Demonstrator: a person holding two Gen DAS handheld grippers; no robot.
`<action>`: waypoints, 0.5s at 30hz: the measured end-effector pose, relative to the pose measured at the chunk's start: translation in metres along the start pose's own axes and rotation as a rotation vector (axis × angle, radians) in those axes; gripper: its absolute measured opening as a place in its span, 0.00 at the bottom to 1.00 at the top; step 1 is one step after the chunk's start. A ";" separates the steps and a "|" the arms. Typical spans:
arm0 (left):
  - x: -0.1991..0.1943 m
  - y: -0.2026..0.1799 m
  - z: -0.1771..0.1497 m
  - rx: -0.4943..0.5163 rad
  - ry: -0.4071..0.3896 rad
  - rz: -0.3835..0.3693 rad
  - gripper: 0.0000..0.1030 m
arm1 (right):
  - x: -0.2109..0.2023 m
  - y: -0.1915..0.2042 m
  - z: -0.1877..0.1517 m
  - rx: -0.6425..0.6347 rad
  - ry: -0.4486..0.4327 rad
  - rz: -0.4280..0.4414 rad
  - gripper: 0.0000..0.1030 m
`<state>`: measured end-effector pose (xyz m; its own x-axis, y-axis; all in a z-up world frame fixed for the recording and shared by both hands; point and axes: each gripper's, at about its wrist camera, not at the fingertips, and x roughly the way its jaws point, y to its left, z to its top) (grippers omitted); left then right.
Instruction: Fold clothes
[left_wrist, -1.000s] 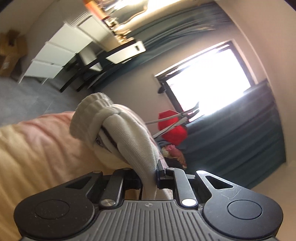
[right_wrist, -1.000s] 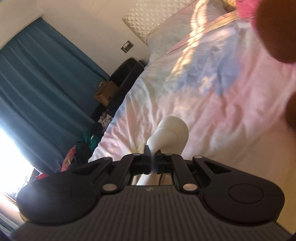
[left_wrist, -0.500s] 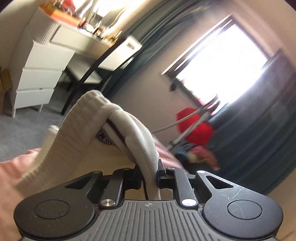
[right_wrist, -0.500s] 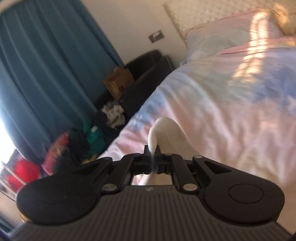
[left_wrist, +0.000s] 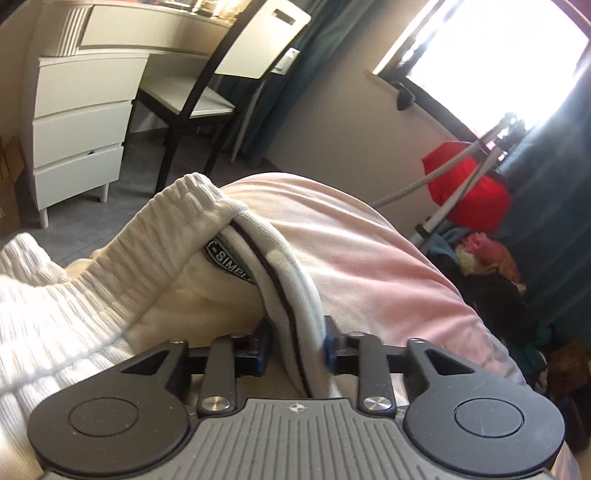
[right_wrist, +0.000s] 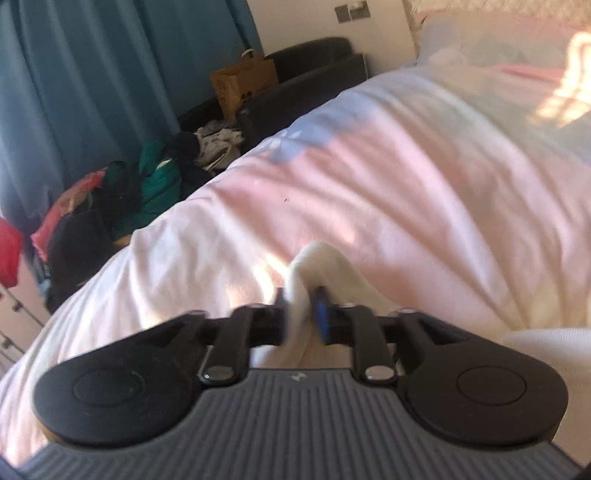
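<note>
**Both jaws letting go over the bed**

Left gripper (left_wrist: 297, 345) low over the pink bedspread (left_wrist: 369, 266), jaws opening – white garment (left_wrist: 110, 280) there between them as a rolled band with a dark stripe, clear daylight showing on the left pad's side, fabric lying near or against the blue right pad. Ribbed cuff arched up just ahead, dark printed label tucked under it, rest of the knit spilling left across the bed. Beyond the bed's edge: white drawer unit (left_wrist: 77, 110), black-framed chair (left_wrist: 195, 99), red item (left_wrist: 469, 188) by the bright window.

Right gripper (right_wrist: 301, 319) – blurred, jaws opening too, a pale fold of the same garment (right_wrist: 317, 258) rising between them and draping onto the bedspread (right_wrist: 424, 184). Contact with the pads impossible to tell through the blur. Teal curtain (right_wrist: 92, 74), brown paper bag (right_wrist: 243, 85) and heaped clothes (right_wrist: 110, 199) beside the bed.
</note>
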<state>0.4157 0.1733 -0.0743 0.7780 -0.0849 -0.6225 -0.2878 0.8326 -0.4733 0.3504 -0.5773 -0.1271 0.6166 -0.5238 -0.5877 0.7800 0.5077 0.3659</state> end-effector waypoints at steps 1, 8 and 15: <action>-0.007 0.002 -0.001 0.006 -0.003 -0.016 0.50 | -0.005 -0.003 0.000 0.021 0.006 0.024 0.54; -0.080 0.020 -0.032 0.019 0.000 -0.104 0.75 | -0.083 -0.039 -0.021 0.185 0.080 0.241 0.63; -0.148 0.063 -0.082 -0.129 0.030 -0.157 0.83 | -0.176 -0.111 -0.095 0.356 0.215 0.421 0.63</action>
<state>0.2370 0.1929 -0.0634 0.8024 -0.2262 -0.5523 -0.2350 0.7308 -0.6408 0.1453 -0.4765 -0.1333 0.8746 -0.1580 -0.4584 0.4832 0.3615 0.7974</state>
